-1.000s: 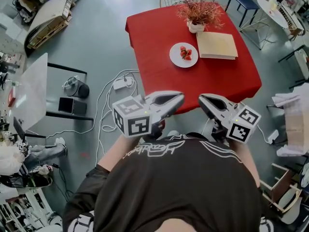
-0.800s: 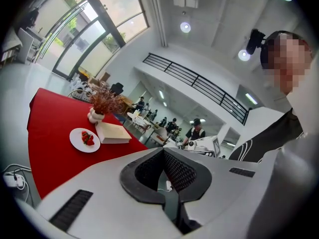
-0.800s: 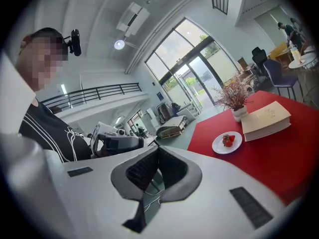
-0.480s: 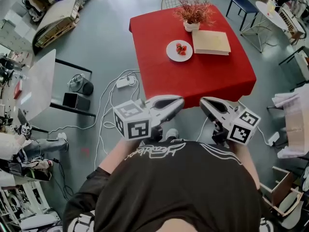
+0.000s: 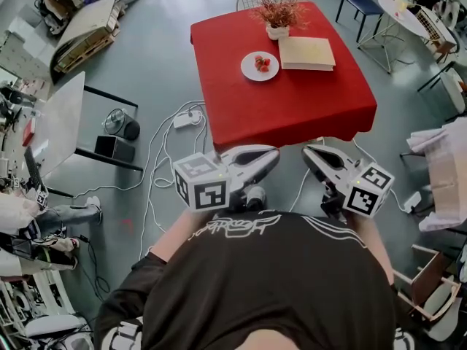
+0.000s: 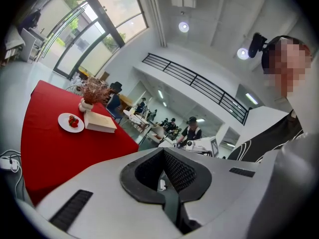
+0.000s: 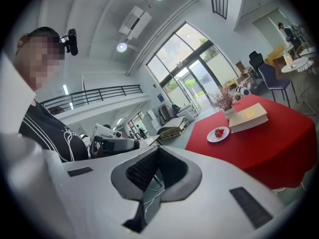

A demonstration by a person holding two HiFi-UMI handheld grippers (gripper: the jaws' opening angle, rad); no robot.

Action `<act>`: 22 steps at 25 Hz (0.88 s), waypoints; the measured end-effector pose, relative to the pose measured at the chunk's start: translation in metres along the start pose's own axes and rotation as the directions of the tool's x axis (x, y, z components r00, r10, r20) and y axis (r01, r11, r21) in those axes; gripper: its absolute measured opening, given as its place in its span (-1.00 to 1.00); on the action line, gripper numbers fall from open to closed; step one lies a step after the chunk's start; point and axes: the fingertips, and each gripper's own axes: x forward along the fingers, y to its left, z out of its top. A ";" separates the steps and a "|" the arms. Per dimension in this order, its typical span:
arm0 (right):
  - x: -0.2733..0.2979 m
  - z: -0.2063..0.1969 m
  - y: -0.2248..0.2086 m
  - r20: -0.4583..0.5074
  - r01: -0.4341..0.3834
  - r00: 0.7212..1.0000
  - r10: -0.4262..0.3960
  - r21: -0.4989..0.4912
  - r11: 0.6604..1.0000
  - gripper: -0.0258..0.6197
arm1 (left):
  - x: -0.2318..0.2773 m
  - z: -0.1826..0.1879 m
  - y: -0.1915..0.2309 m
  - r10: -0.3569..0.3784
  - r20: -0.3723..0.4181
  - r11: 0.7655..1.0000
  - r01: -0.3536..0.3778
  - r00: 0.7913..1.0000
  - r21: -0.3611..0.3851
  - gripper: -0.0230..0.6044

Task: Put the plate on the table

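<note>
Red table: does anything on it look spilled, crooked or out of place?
Nothing stands out. The plate lies flat on the red table, with red fruit on it. The book lies flat beside it, and the plant pot stands upright behind them.

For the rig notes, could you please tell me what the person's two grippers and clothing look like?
Both the left gripper and right gripper are light grey shells with dark textured pads. Each carries a white cube with black square markers. The person wears a black shirt with white print.
</note>
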 end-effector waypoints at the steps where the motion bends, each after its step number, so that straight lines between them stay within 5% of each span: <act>1: -0.003 -0.002 0.001 0.002 0.001 1.000 -0.001 0.006 1.000 -0.90 | 0.001 -0.002 -0.003 -0.003 -0.004 1.000 0.003 1.000 0.003 -0.90; 22: 0.005 0.000 -0.008 0.016 0.031 0.999 -0.031 0.017 0.999 -0.90 | 0.005 0.002 0.010 -0.018 -0.021 1.000 0.018 1.000 0.004 -0.90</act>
